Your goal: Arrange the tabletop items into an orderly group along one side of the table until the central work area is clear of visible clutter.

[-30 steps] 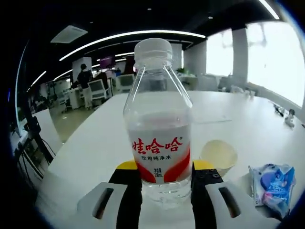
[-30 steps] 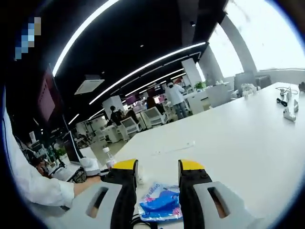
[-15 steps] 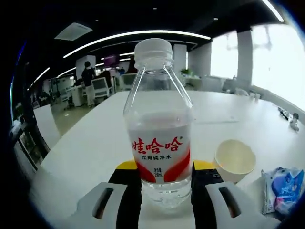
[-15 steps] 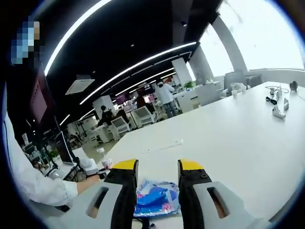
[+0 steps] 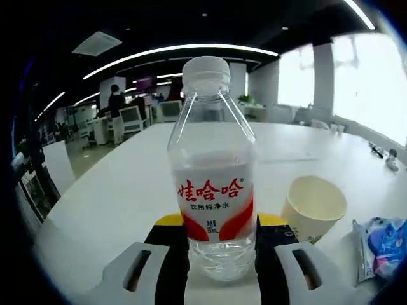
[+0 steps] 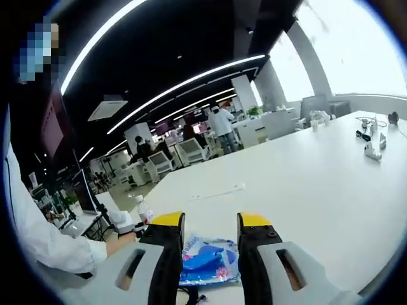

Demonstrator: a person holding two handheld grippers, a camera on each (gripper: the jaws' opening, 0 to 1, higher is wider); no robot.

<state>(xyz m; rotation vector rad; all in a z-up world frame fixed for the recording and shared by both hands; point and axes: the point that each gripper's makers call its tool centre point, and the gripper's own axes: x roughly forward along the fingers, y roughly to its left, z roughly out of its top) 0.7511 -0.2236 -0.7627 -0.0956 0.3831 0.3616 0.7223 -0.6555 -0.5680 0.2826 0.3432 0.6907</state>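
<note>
A clear water bottle point(image 5: 213, 178) with a white cap and a red-and-white label stands upright between the jaws of my left gripper point(image 5: 213, 223), which is shut on it. To its right a cream paper cup point(image 5: 313, 206) sits on the white table point(image 5: 114, 197). Further right lies a blue snack packet point(image 5: 381, 244). In the right gripper view the same blue packet point(image 6: 206, 260) lies on the table between the jaws of my right gripper point(image 6: 211, 221), which stands open. The bottle point(image 6: 144, 210) and a gloved hand point(image 6: 121, 222) appear at the left there.
A white sleeve point(image 6: 38, 241) fills the left of the right gripper view. A thin white strip point(image 6: 219, 190) lies mid-table, and small adapters with cables point(image 6: 372, 143) sit at the far right. An office with desks and people lies beyond the table.
The left gripper view has shifted, so the paper cup now looks larger and closer beside the bottle. The bottle stays gripped. The blue packet stays between the right jaws.
</note>
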